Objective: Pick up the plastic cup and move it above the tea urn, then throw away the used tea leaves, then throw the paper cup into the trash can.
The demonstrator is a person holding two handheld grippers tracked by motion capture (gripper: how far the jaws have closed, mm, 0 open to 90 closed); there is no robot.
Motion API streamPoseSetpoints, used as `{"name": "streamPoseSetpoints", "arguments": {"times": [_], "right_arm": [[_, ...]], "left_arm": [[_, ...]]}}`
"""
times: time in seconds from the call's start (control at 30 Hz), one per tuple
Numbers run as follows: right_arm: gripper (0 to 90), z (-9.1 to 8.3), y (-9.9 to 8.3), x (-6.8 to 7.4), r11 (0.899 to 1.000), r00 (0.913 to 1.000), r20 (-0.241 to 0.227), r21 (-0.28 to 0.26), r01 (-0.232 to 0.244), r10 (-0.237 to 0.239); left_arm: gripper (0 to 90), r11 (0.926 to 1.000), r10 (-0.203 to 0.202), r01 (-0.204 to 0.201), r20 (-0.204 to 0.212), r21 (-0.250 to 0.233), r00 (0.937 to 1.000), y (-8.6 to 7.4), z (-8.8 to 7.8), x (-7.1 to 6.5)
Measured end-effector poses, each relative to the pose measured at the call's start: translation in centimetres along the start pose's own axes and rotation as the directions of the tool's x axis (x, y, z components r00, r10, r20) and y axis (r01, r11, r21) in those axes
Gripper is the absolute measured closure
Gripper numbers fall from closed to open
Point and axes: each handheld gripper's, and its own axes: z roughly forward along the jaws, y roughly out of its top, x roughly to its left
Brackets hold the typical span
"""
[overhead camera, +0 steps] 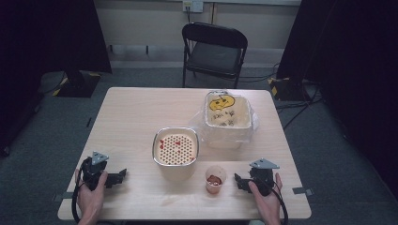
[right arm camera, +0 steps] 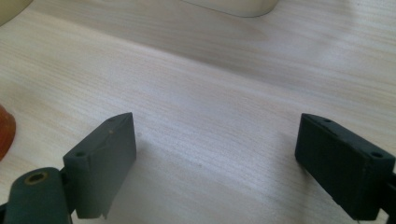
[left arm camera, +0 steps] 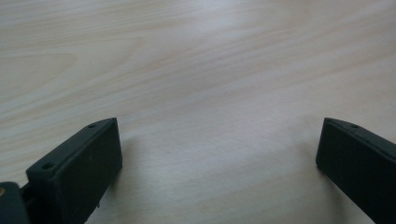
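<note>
Wooden worktop (overhead camera: 131, 112), both tools resting open and empty near its front edge.
Small cup (overhead camera: 215, 178) with brown contents stands just beside the right tool (overhead camera: 240, 182); left tool (overhead camera: 121, 176) lies apart. Probably start: next move needs reaching to the cup.

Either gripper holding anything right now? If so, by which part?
Nothing is held. The left gripper and right gripper both rest open on the table, bare wood between their jaws; the small cup sits untouched.
</note>
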Motion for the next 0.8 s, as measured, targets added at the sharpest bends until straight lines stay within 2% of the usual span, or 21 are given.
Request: {"name": "streamPoseSetpoints", "arguments": {"times": [0.3,0.33,0.47,0.67,0.7,0.77,0.8], "right_arm": [[12.0,-0.2,-0.2,0.3,1.0,0.9997,0.017,0.002,-0.018,0.018],[13.2,-0.5,-0.2,0.5,1.0,0.9999,-0.015,0.014,0.008,-0.008],[16.5,-1.3,-0.3,0.8,1.0,0.9964,-0.084,0.011,-0.006,0.007],[17.1,-2.7,-0.3,1.8,1.0,0.9905,-0.136,0.0,0.02,-0.02],[17.2,-3.2,-0.4,2.2,1.0,0.9843,-0.175,-0.006,0.019,-0.02],[17.2,-3.3,-0.4,2.4,1.0,0.9826,-0.184,-0.001,0.024,-0.024],[17.5,-3.7,-0.5,3.1,0.999,0.9777,-0.205,-0.003,0.048,-0.047]], "left_arm": [[0.0,1.0,0.0,0.0,-0.001,0.0,1.0,0.0,0.0,0.0],[0.0,1.0,0.0,0.0,0.0,0.0,1.0,0.0,0.0,0.0],[0.0,1.0,0.0,0.0,0.0,0.0,1.0,0.0,0.0,0.0],[0.0,1.0,0.0,0.0,-0.001,0.0,1.0,0.0,0.0,0.0],[0.0,1.0,0.0,0.0,0.0,0.0,1.0,0.0,0.0,0.0],[0.0,1.0,0.001,-0.001,-0.001,0.0,1.0,0.0,0.0,0.0],[0.0,1.0,0.0,0.0,0.0,0.0,1.0,0.0,0.0,0.0]]}}
